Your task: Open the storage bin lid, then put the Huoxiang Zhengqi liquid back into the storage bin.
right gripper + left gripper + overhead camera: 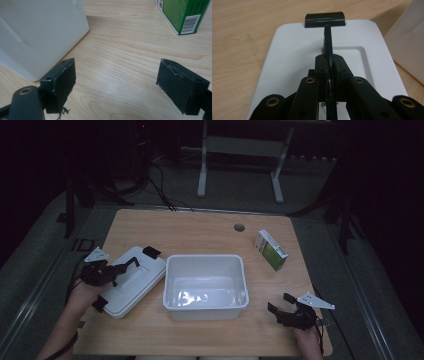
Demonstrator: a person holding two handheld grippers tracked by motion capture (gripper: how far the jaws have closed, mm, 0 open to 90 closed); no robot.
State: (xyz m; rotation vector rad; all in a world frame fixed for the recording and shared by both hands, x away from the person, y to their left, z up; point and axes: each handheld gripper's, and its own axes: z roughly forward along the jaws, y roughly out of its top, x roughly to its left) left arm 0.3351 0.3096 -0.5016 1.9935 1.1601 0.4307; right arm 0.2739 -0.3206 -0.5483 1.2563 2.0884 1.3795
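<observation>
Our left fingers clamp the lid handle; right fingers stand apart. Next, we'd seat it squarely on the bin.

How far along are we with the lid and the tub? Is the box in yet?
Done: the lid is off and beside the white tub, which is open with nothing visible inside. In hand: the left gripper is shut on the lid's black handle. Left: the green box stands on the table beyond the tub, untouched; the right gripper waits open near the tub's corner. Packing and closing probably remain.
</observation>
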